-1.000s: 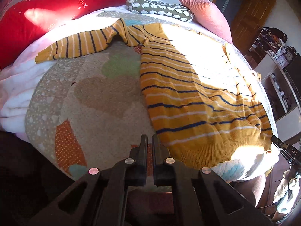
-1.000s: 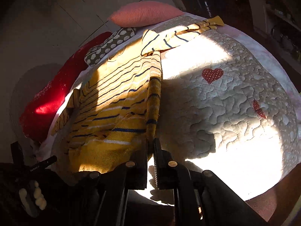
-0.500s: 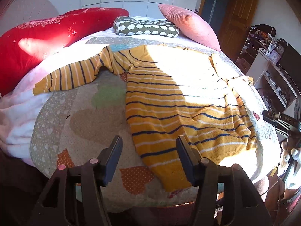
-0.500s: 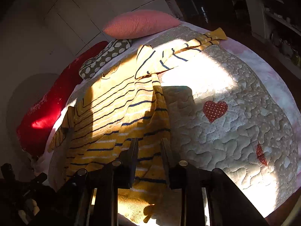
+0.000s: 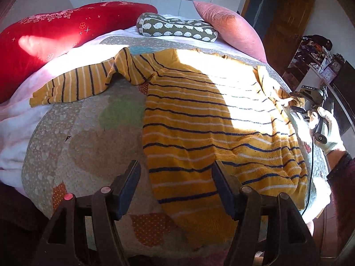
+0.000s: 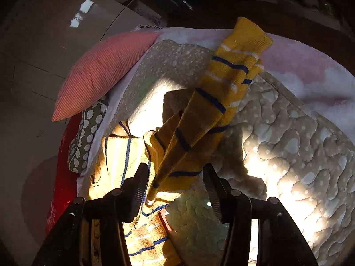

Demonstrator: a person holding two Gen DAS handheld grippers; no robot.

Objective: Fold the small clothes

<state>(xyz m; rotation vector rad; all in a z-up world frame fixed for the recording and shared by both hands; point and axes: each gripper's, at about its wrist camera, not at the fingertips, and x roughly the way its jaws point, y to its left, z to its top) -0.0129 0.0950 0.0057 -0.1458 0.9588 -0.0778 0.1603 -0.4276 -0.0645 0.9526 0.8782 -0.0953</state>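
Note:
A yellow knit sweater (image 5: pixel 206 122) with dark blue and white stripes lies spread flat on a quilted bed cover (image 5: pixel 88 137). Its left sleeve (image 5: pixel 73 83) stretches out to the left. My left gripper (image 5: pixel 176 177) is open and empty above the sweater's lower left hem. My right gripper (image 6: pixel 174 177) is open, its jaws on either side of the bunched right sleeve (image 6: pixel 213 102), which runs away toward the bed edge. The right gripper also shows in the left wrist view (image 5: pixel 297 102) at the sweater's right sleeve, held by a gloved hand.
A red pillow (image 5: pixel 55 31), a green patterned bolster (image 5: pixel 177 27) and a pink cushion (image 5: pixel 230 28) line the head of the bed. A wooden door (image 5: pixel 286 20) and cluttered shelves (image 5: pixel 319 62) stand to the right. A pink blanket (image 6: pixel 299 66) edges the quilt.
Both grippers went from shut to open. The left one pulled back from the hem. The right one moved from the hem up to the right sleeve, which now lies between its jaws.

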